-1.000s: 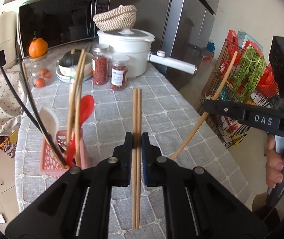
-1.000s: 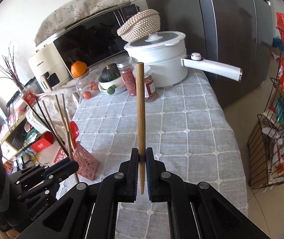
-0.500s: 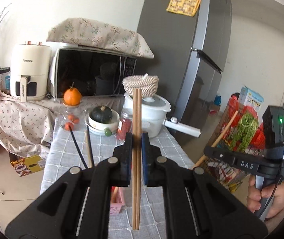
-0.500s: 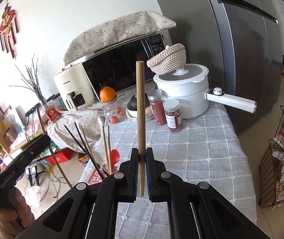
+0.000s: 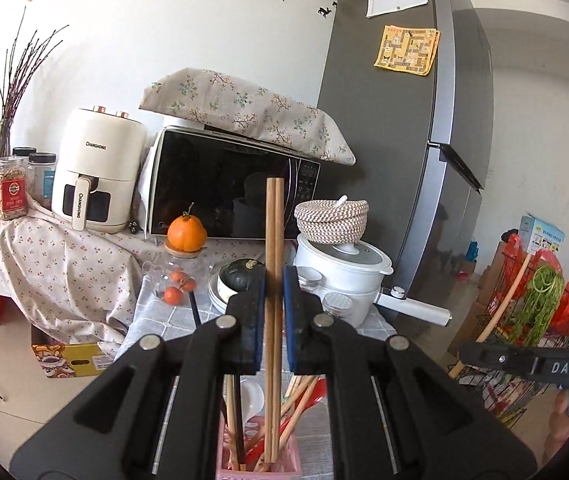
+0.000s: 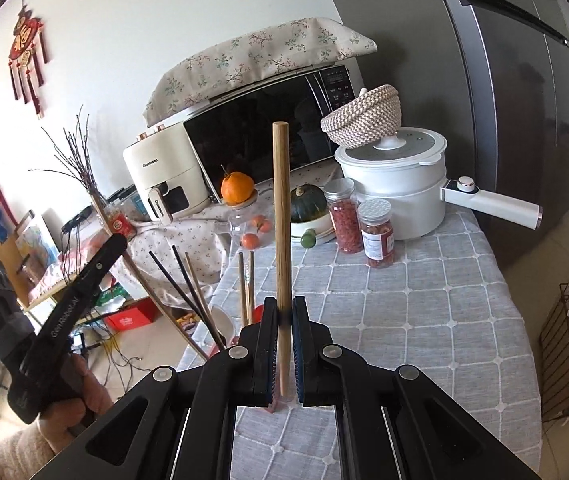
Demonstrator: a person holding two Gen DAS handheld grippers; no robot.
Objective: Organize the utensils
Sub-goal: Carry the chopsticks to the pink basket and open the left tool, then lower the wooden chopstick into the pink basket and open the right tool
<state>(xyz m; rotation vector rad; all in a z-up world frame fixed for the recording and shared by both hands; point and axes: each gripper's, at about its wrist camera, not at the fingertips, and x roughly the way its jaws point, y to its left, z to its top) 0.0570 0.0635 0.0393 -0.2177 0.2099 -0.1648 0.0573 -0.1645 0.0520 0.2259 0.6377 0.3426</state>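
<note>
My left gripper (image 5: 274, 280) is shut on a pair of wooden chopsticks (image 5: 273, 232), held upright with their lower ends inside the pink utensil basket (image 5: 258, 464). The basket holds black chopsticks, several wooden ones, a white spoon (image 5: 253, 396) and a red spoon (image 5: 308, 400). My right gripper (image 6: 284, 312) is shut on a single wooden stick (image 6: 282, 216), held upright above the table to the right of the basket. The basket is mostly hidden behind the right gripper, with its utensils (image 6: 200, 296) sticking up. The left gripper also shows in the right wrist view (image 6: 112, 244).
The grey checked tablecloth (image 6: 404, 312) carries a white pot (image 6: 396, 184) with a long handle, two spice jars (image 6: 378, 240), a bowl with a green squash (image 6: 308, 200) and a glass jar topped by an orange (image 6: 237, 188). A microwave (image 5: 224, 192), air fryer and fridge stand behind. A wire rack (image 5: 524, 320) is right.
My left gripper has tipped upright and come down over the basket, so the chopsticks' lower ends now sit in it. My right gripper has moved closer to the basket with its stick.
</note>
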